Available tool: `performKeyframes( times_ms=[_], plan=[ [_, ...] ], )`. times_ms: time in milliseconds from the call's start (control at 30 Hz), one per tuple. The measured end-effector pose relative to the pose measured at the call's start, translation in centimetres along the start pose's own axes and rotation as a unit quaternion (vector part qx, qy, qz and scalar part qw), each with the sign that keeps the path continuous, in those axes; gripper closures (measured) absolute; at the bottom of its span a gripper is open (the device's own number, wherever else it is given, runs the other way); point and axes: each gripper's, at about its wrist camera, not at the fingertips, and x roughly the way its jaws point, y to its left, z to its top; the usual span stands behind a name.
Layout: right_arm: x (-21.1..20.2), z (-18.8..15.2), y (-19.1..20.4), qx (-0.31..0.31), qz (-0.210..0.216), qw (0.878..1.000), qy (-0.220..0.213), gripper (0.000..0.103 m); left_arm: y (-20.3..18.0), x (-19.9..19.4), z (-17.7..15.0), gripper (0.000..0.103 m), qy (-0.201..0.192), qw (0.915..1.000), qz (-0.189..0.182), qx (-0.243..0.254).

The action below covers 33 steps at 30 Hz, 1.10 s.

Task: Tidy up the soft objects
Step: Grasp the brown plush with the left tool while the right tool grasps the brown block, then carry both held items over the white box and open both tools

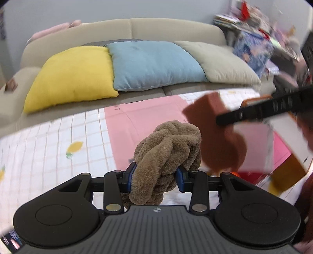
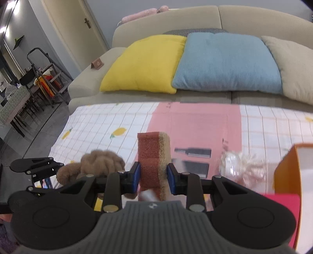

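Two soft things are already up off the table: the left gripper (image 1: 156, 175) has its fingers pressed on a brown fleece bundle (image 1: 168, 152), the right gripper (image 2: 153, 177) pinches a sponge (image 2: 153, 162) upright. Neither is stowed yet; the orange box (image 2: 285, 170) at three o'clock looks the likely home.

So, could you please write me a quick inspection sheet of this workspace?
Surface: checked lemon-print cloth with a pink panel.
Job's things: brown plush knot; red-and-tan sponge.
Clutter: orange box, clear plastic bag, two dark flat items, blurred.
Grippers: left gripper shut on the plush knot; right gripper shut on the sponge.
Cables: nothing seen.
Surroundings: beige sofa with yellow, blue and beige cushions.
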Motion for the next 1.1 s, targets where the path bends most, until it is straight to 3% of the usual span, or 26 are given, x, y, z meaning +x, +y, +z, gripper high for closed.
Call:
performKeyframes(
  times_ms=[133, 333, 600, 733, 867, 1100],
  plan=[
    [-1.2, -2.5, 0.2, 0.001, 0.015, 1.0, 0.01, 0.074, -1.5, -0.4, -0.9, 0.058, 0.017, 0.9982, 0.018, -0.056],
    [-2.4, -6.0, -1.8, 0.078, 0.01, 0.997, 0.026, 0.074, -1.9, 0.0, -2.4, 0.058, 0.045, 0.9898, 0.01, -0.135],
    [-6.7, -7.6, -3.5, 0.112, 0.023, 0.993, 0.0, 0.074, -2.7, -1.3, -2.7, 0.058, 0.064, 0.9783, 0.011, -0.196],
    [-8.9, -7.8, -4.0, 0.105, 0.01, 0.994, -0.019, 0.074, -3.7, -2.3, -2.0, 0.058, 0.061, 0.974, 0.009, -0.218],
    [-11.1, -7.8, -5.3, 0.102, -0.01, 0.994, -0.042, 0.074, -5.5, -2.8, -0.8, 0.058, 0.06, 0.9718, -0.016, -0.228],
    [-15.7, -8.1, -9.1, 0.115, -0.068, 0.987, -0.084, 0.074, -10.7, -1.9, 3.0, 0.058, 0.053, 0.968, -0.106, -0.221]
  ],
)
